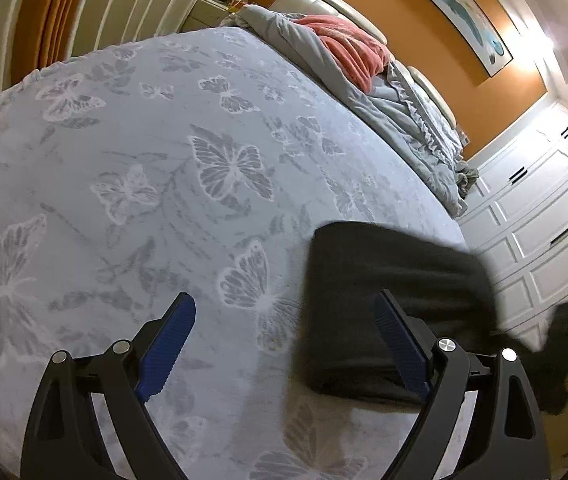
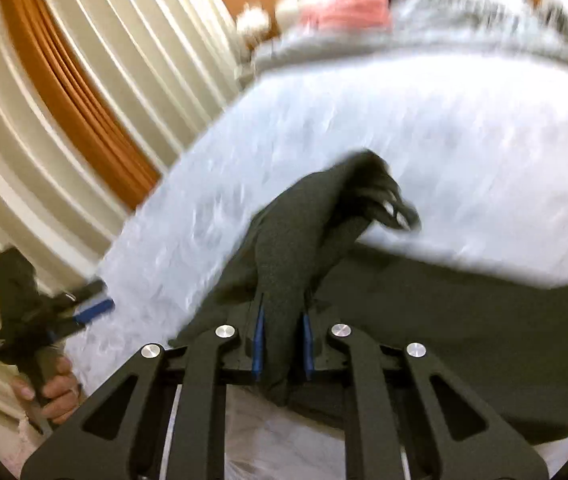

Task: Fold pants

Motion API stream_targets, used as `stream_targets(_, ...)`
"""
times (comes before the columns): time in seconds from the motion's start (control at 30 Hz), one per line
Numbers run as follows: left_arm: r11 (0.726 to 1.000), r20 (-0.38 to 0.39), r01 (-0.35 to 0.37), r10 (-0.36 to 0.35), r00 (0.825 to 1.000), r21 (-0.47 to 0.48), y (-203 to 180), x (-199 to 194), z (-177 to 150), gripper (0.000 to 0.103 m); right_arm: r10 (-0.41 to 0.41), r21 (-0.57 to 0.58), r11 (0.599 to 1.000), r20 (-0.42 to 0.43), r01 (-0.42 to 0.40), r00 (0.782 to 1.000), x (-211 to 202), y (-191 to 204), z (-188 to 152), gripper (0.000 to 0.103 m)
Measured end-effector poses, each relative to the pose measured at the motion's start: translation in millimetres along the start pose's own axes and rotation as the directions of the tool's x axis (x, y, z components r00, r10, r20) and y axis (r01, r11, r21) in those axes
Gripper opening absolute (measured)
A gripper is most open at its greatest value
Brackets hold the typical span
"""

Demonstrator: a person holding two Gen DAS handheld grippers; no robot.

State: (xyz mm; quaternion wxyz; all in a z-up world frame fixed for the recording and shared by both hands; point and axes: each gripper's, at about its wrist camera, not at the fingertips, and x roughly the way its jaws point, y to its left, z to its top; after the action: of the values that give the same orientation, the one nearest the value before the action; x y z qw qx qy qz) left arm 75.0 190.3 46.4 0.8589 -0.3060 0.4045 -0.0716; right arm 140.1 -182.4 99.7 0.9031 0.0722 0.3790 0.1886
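Observation:
Dark pants (image 1: 388, 280) lie folded into a thick block on the butterfly-print bed sheet (image 1: 143, 152). My left gripper (image 1: 284, 344) is open above the sheet. Its right finger (image 1: 400, 344) overlaps the pants' left part in the left wrist view, and nothing is gripped. In the right wrist view my right gripper (image 2: 281, 344) is shut on a bunched fold of the pants (image 2: 296, 248), lifted off the flat folded part (image 2: 464, 340). The left gripper (image 2: 101, 298) shows at the far left of that blurred view, held by a hand (image 2: 57, 390).
A crumpled grey duvet (image 1: 400, 108) and a pink blanket (image 1: 348, 48) lie along the headboard end of the bed. White wardrobe doors (image 1: 544, 216) stand to the right, and striped and orange curtains (image 2: 63, 92) hang beyond the bed's left side.

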Motion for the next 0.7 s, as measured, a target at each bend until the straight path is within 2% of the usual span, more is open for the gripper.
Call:
stream_targets(0.03,1.0,-0.005,0.003,-0.003,1.0,0.007,-3,2,-1,0.088,-0.071,-0.007,0.997,0.017,0.071,0.997,-17,-20,0,0.013)
stream_targets(0.07,1.0,-0.011,0.001,-0.001,1.0,0.012,-6,6,-2,0.088,-0.104,-0.006,0.995,-0.005,0.104,0.995,-20,-35,-2,0.014)
stream_targets(0.13,1.0,-0.031,-0.001,0.002,1.0,0.026,-14,14,-7,0.088,-0.203,0.056,0.975,-0.142,0.213,0.969,-8,-93,-22,0.016)
stream_targets(0.17,0.999,-0.052,0.0,0.001,0.999,0.035,-20,22,-10,0.088,-0.242,0.082,0.96,-0.232,0.267,0.942,5,-117,-33,0.018)
stream_targets(0.2,0.999,-0.072,0.006,-0.003,0.997,0.042,-26,30,-13,0.088,-0.302,0.097,0.932,-0.328,0.35,0.895,20,-142,-48,0.019)
stream_targets(0.23,0.999,-0.096,0.016,-0.011,0.995,0.05,-32,39,-17,0.088,-0.326,0.095,0.918,-0.375,0.386,0.868,26,-156,-56,0.019)
stream_targets(0.27,0.998,-0.111,0.025,-0.019,0.994,0.056,-38,45,-20,0.088,-0.312,0.101,0.922,-0.378,0.374,0.872,25,-162,-59,0.022)
stream_targets(0.3,0.997,-0.127,0.035,-0.026,0.991,0.064,-45,51,-24,0.088,-0.296,0.109,0.929,-0.354,0.354,0.887,16,-163,-58,0.022)
stream_targets(0.37,0.995,-0.151,0.052,-0.039,0.988,0.086,-61,66,-32,0.088,-0.35,0.091,0.921,-0.238,0.38,0.906,-18,-155,-47,0.024)
stream_targets(0.4,0.994,-0.159,0.061,-0.046,0.986,0.094,-68,74,-36,0.088,-0.358,0.093,0.921,-0.187,0.379,0.915,-33,-153,-44,0.037)
stream_targets(0.47,0.991,-0.2,0.091,-0.07,0.977,0.102,-81,94,-44,0.089,-0.359,0.133,0.916,-0.145,0.378,0.922,-48,-160,-46,0.06)
stream_targets(0.57,0.991,-0.298,0.108,-0.079,0.951,0.081,-90,139,-57,0.089,-0.338,0.194,0.908,-0.19,0.372,0.922,-47,-185,-55,0.062)
stream_targets(0.63,0.996,-0.332,0.073,-0.049,0.942,0.058,-86,164,-63,0.089,-0.307,0.237,0.903,-0.229,0.359,0.924,-36,-194,-67,0.07)
stream_targets(0.67,0.996,-0.32,0.071,-0.052,0.946,0.047,-82,171,-65,0.089,-0.285,0.255,0.902,-0.251,0.347,0.925,-28,-196,-75,0.082)
stream_targets(0.7,0.994,-0.281,0.095,-0.077,0.957,0.052,-82,167,-66,0.091,-0.256,0.27,0.904,-0.28,0.332,0.925,-18,-199,-79,0.085)
